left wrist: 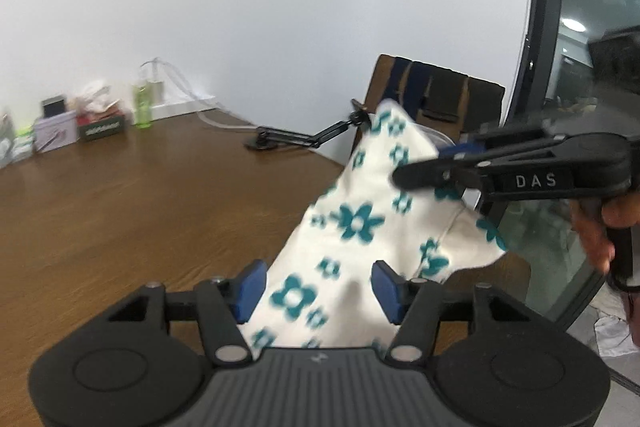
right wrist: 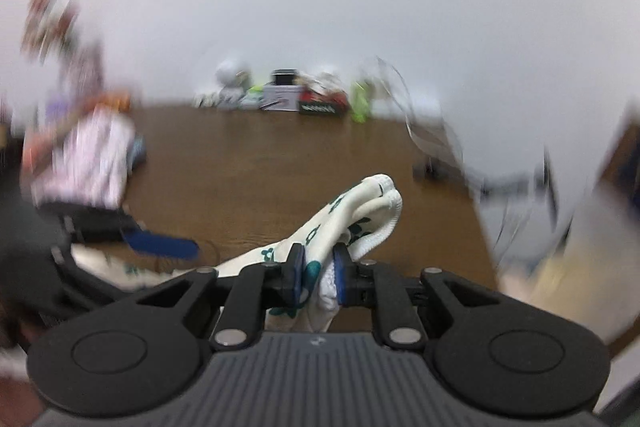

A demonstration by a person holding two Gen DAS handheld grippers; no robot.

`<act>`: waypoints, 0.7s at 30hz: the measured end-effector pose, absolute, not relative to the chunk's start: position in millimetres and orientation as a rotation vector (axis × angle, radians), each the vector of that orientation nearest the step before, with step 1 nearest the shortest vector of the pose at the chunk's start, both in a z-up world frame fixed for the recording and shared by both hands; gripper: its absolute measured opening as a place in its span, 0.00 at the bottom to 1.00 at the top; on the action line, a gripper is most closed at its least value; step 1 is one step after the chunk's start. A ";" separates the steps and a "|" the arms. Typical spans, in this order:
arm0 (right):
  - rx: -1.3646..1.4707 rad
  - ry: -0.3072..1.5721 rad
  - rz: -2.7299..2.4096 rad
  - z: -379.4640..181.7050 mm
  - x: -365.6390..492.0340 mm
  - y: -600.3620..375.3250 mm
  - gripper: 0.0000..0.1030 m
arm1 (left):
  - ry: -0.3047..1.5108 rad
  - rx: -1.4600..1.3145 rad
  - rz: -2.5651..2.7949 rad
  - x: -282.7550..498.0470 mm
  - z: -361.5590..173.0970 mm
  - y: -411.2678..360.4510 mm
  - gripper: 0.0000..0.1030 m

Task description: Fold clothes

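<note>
My right gripper has its fingers clamped on a bunched hem of the white garment with teal flowers, which hangs lifted above the wooden surface, filling the centre and lower right of the left wrist view. My left gripper has its blue fingers spread apart with the cloth passing between them, gripping nothing. The fabric looks like a light, soft knit: it drapes, creases and bunches freely, so I judge it will sag from any single pinch and slide if I grab a thick wad. I would take the left hold on a flat edge or corner near the ribbed band, opposite the right grasp, to stretch it out. At the far edge of the surface, upper left in the left view, stand a pale box, a dark box of small packets and a green bottle; their contents are too small to tell.
</note>
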State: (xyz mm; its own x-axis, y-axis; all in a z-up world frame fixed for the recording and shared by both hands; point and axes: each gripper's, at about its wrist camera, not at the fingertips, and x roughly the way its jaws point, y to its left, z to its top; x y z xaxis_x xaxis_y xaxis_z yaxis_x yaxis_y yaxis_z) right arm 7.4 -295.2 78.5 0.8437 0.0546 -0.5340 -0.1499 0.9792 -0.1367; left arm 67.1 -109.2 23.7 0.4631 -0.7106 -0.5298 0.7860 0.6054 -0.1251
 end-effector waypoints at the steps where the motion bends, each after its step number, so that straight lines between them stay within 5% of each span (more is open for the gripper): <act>1: -0.255 0.562 0.122 80.1 7.7 -278.0 0.14 | 0.581 0.129 -0.918 65.9 23.1 -100.2 0.31; 6: -0.458 0.636 0.216 62.4 12.6 -213.3 0.14 | 0.590 0.052 -0.890 59.6 20.2 -55.0 0.28; 21: -0.313 0.710 0.302 15.2 20.4 -174.3 0.14 | 0.547 -0.070 -0.951 64.1 32.2 -14.8 0.29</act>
